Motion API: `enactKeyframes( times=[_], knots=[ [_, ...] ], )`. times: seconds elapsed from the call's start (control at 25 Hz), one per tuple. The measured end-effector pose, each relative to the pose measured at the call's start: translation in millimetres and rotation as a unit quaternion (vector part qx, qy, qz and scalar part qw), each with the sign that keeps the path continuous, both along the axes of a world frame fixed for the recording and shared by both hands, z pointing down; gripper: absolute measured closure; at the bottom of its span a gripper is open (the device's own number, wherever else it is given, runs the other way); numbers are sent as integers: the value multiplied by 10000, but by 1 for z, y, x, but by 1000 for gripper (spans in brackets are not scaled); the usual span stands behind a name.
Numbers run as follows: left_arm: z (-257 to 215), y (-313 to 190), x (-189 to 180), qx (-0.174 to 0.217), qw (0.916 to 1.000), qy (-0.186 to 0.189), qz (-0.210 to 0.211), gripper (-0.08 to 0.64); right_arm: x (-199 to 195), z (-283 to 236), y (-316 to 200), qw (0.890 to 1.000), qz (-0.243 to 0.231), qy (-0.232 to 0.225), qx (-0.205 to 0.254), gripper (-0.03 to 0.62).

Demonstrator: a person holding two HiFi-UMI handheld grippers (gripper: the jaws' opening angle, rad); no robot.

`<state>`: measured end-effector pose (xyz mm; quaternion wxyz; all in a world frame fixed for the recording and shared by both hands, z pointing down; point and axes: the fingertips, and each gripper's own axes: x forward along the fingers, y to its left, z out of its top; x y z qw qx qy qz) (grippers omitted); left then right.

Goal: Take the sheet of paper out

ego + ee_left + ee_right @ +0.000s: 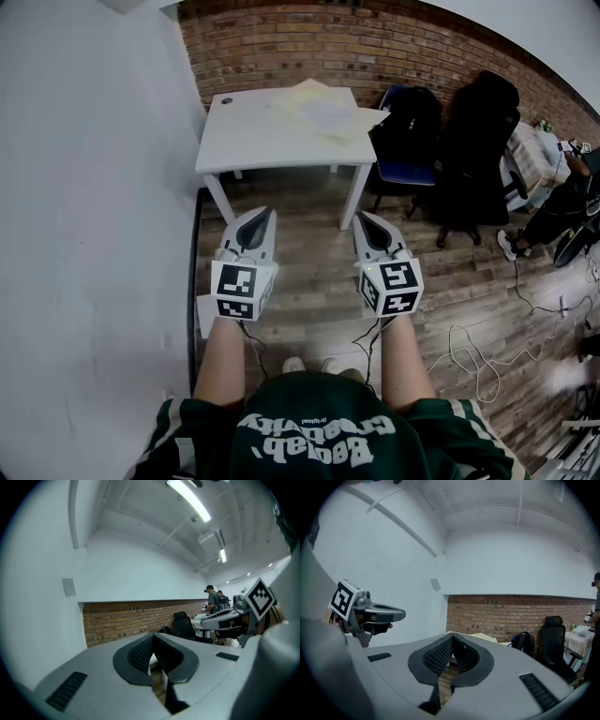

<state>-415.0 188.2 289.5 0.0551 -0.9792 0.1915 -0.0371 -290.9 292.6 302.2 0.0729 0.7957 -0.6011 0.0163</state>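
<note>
A pale yellow envelope or folder with a white sheet of paper (pixel 323 112) lies on the white table (pixel 253 141) ahead of me, against the brick wall. My left gripper (pixel 260 216) and right gripper (pixel 366 221) are held side by side over the wooden floor, well short of the table, both pointing at it. Both are shut with nothing between their pads. In the left gripper view the jaws meet at the tips (pixel 153 637); the right gripper (pixel 220 620) shows at the right. The right gripper view shows its tips (pixel 453 637) together and the left gripper (pixel 370 613) beside it.
A white wall (pixel 94 234) runs close along my left. Black office chairs (pixel 478 141) and a dark backpack on a blue chair (pixel 408 131) stand right of the table. Cables (pixel 478 356) lie on the floor at the right. People stand farther right (pixel 572 197).
</note>
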Motion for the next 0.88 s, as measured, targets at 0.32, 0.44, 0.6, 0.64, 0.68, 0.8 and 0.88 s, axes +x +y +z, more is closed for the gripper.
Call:
enactKeyframes(
  times=[0.32, 0.44, 0.6, 0.64, 0.68, 0.8, 0.88],
  knots=[
    [8, -8, -12, 21, 9999, -21, 114, 560, -15, 7, -8, 10000, 64, -15, 11, 600],
    [10, -12, -14, 28, 9999, -32, 134, 560, -19, 11, -11, 10000, 49, -18, -5, 600],
    [11, -18, -10, 47, 9999, -33, 161, 560, -16, 14, -20, 10000, 17, -9, -30, 600],
    [12, -21, -7, 51, 9999, -39, 160, 560, -13, 14, -22, 10000, 10, -4, -27, 600],
    [12, -23, -3, 57, 9998, -47, 158, 560, -9, 14, -26, 10000, 2, 2, -23, 600],
    [14, -33, 11, 79, 9998, -72, 151, 560, 5, 16, -37, 10000, -33, 5, -21, 600],
    [15, -42, 23, 92, 9998, -92, 139, 560, 18, 18, -49, 10000, -61, -6, -19, 600]
  ],
)
